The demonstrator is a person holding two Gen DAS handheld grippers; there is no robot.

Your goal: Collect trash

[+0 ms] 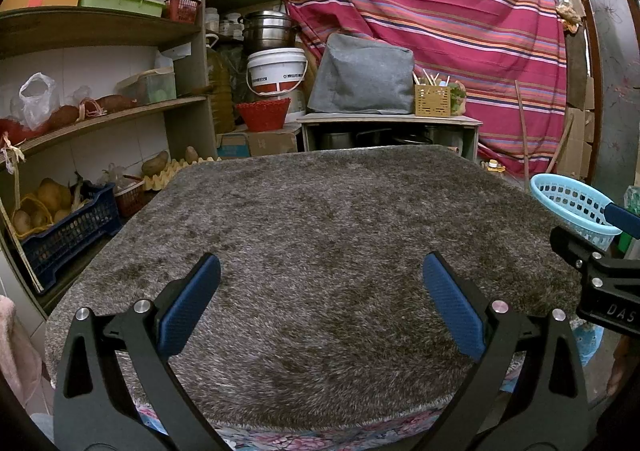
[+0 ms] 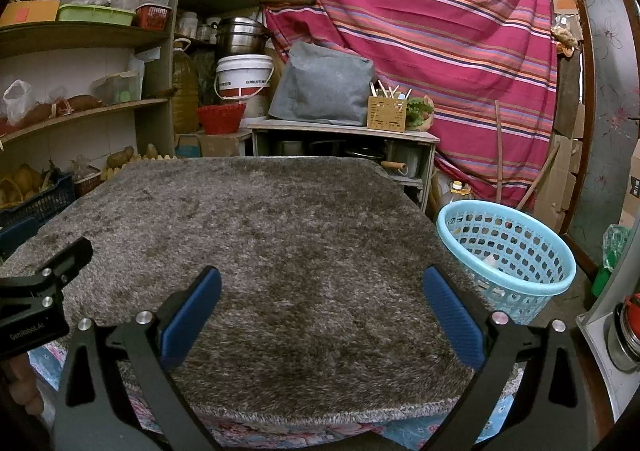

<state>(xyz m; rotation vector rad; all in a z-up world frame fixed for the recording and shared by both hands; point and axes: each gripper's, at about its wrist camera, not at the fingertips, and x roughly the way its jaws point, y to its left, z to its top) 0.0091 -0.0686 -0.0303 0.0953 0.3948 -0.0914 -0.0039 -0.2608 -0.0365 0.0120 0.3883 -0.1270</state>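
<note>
— Trash (image 2: 490,260): only a pale scrap or two, glimpsed through the holes of the light-blue basket (image 2: 500,205), low beside the right-hand edge of the surface (image 2: 280,231). Hard to name more exactly.

— And on the shaggy grey-brown cover (image 1: 320,191) itself?

— Nothing loose to be seen from either wrist view. Just pile, edge to edge.

— Tools?

— Left gripper (image 1: 320,263) and right gripper (image 2: 322,273) side by side over the near edge, jaws spread wide on both, blue pads holding nothing and touching nothing.

— Step in hand, then?

— Judged from the bare cover and the scraps in the basket: either close to the end of the job, or hunting for a next piece. Cannot say which from these two views.

— Next move?

— Probably a look around first: beyond the far edge, down the sides, toward the floor near the basket. Then an approach from above with the jaws kept wide, closing only once a piece sits between the pads.

— Anything to watch?

— Deep pile, likely to hide or snag small litter, so a low, clean pinch rather than a rake. Cluttered shelves (image 1: 100,111) at left and striped cloth (image 1: 440,11) behind: storage by the look of it, best left alone.
</note>
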